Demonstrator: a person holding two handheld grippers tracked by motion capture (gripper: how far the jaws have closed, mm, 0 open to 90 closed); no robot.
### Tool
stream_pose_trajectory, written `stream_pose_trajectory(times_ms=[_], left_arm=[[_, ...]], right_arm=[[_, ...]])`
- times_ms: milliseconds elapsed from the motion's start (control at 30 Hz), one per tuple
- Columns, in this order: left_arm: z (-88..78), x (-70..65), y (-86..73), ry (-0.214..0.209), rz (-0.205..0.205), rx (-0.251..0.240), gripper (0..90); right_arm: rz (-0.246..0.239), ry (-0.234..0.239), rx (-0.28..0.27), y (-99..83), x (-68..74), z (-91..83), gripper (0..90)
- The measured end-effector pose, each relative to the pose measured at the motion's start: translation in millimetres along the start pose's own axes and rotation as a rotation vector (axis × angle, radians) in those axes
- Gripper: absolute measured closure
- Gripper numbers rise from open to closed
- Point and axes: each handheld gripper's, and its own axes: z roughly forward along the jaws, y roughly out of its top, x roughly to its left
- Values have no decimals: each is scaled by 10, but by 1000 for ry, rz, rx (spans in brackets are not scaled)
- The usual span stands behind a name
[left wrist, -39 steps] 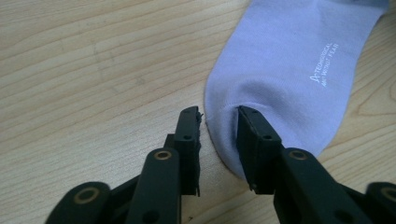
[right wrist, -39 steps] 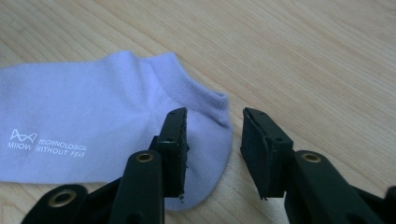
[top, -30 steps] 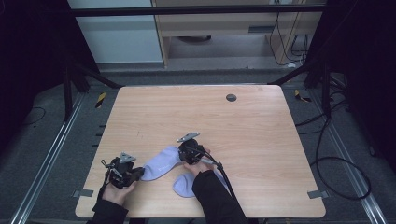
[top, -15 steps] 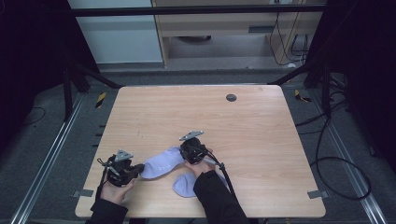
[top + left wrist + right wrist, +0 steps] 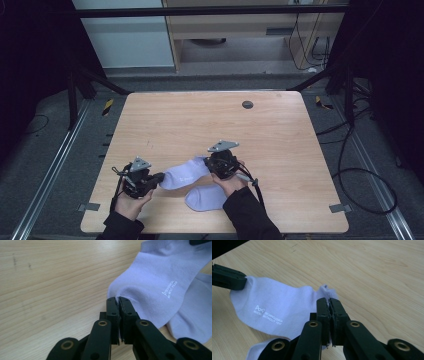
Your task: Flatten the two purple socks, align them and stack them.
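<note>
A pale lilac sock (image 5: pixel 184 173) with small white lettering hangs stretched between my two grippers just above the wooden table (image 5: pixel 210 120). My left gripper (image 5: pixel 159 178) is shut on its toe end (image 5: pixel 150 285), the jaws pinching the fabric edge (image 5: pixel 118 300). Pinching the cuff end is my right gripper (image 5: pixel 210 163), its jaws closed on it (image 5: pixel 329 301). The right gripper view shows the sock (image 5: pixel 279 305) running off to the left gripper's jaw tip (image 5: pixel 228 277). A second matching sock (image 5: pixel 206 197) lies flat below (image 5: pixel 197 315).
A small dark round grommet (image 5: pixel 247 104) sits in the tabletop near the far edge. Black frame legs and cables stand on the grey floor around the table. The person's dark sleeves come in over the near edge.
Both hands have risen a little and the right gripper has moved to the right. The sock now hangs taut between the grippers, up off the sock under it.
</note>
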Motion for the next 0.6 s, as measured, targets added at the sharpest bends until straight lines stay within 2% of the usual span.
stream_pose_trajectory(times_ms=[300, 600], left_arm=[[60, -176, 73, -37, 33, 6, 865], [153, -399, 133, -75, 77, 23, 865]], right_arm=[[10, -18, -26, -153, -123, -304, 875], [8, -36, -51, -354, -176, -585, 874]])
